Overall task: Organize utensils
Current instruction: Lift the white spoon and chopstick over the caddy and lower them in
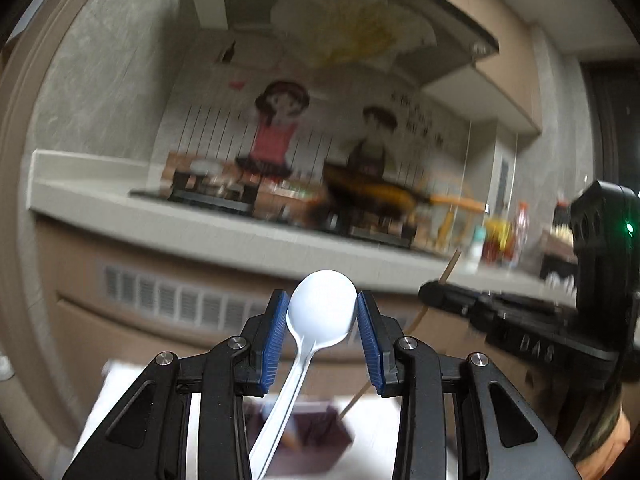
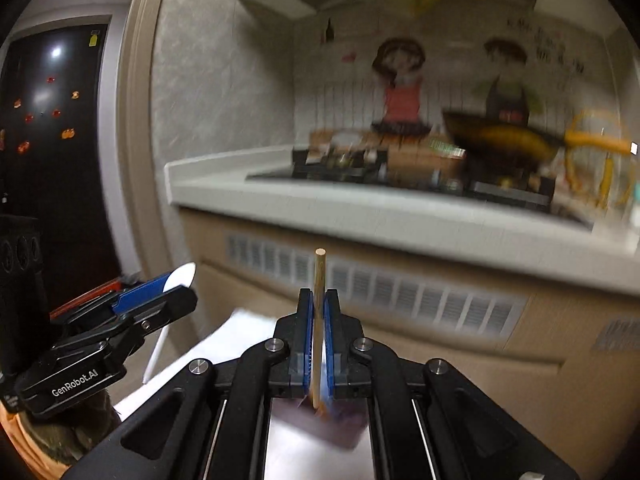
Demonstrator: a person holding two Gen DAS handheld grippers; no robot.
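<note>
"GenRobot.AI" on left gripper (image 2: 176, 280)

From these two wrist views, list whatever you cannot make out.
- Dark box, left wrist view: blurred, half hidden behind the left gripper; contents unreadable.
- White plastic spoon: handle end cut off by the bottom edge.
- Thin wooden stick, right wrist view: lower end lost behind the right gripper.
- Stove: motion blur hides what stands on it.

The left gripper (image 1: 322, 312) points about level, its blue pads (image 1: 276, 340) pressed on either side of a white spoon's bowl. The right gripper (image 2: 319, 320) tilts slightly downward, jaws clamped on a thin wooden stick. Both seem raised beside each other, though blur hinders judging.
</note>
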